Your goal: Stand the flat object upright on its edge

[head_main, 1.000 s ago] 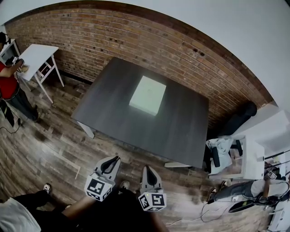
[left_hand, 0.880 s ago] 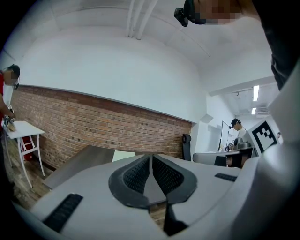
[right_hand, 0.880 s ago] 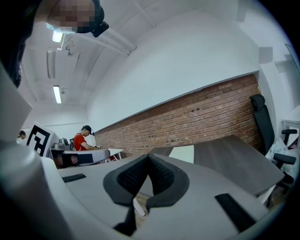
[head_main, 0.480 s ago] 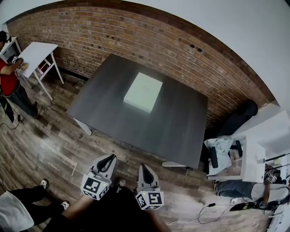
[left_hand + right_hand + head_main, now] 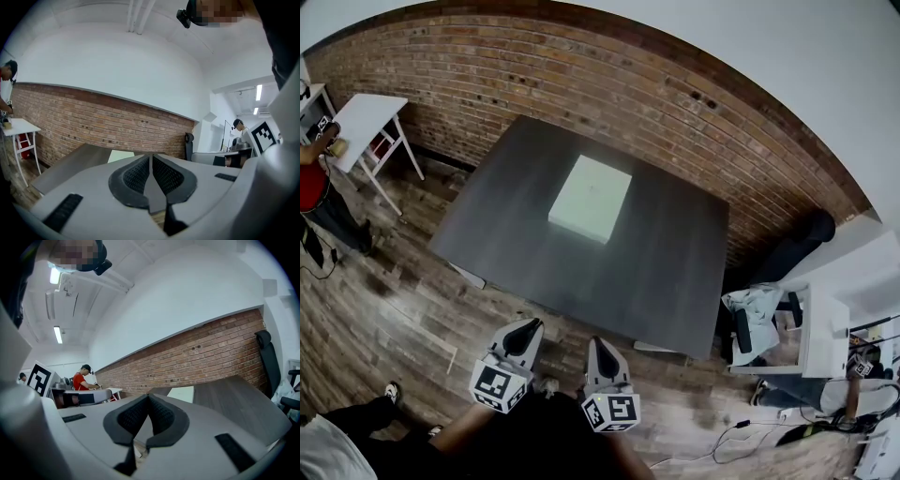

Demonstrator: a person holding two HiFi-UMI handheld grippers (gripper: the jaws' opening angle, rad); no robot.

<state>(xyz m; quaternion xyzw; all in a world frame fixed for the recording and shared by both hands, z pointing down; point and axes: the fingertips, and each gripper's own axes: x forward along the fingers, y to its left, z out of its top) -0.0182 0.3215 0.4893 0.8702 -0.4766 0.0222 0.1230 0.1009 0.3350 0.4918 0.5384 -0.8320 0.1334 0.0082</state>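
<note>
You had both tongs fully closed with nothing held: left gripper (image 5: pixel 527 328) and right gripper (image 5: pixel 600 345) side by side above the wood floor (image 5: pixel 403 300), short of the dark table (image 5: pixel 675 272). The white flat box (image 5: pixel 591 199) lay flat mid-table, well apart from both.

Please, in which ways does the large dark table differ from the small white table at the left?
Colour: the dark table is dark grey, while the white table is white.
Size: the dark table looks much larger than the white table.
Load: the dark table bears a flat white object lying flat. A person in red is busy at the white table.
Both tables stand on the wooden floor, close to the brick wall.
</note>
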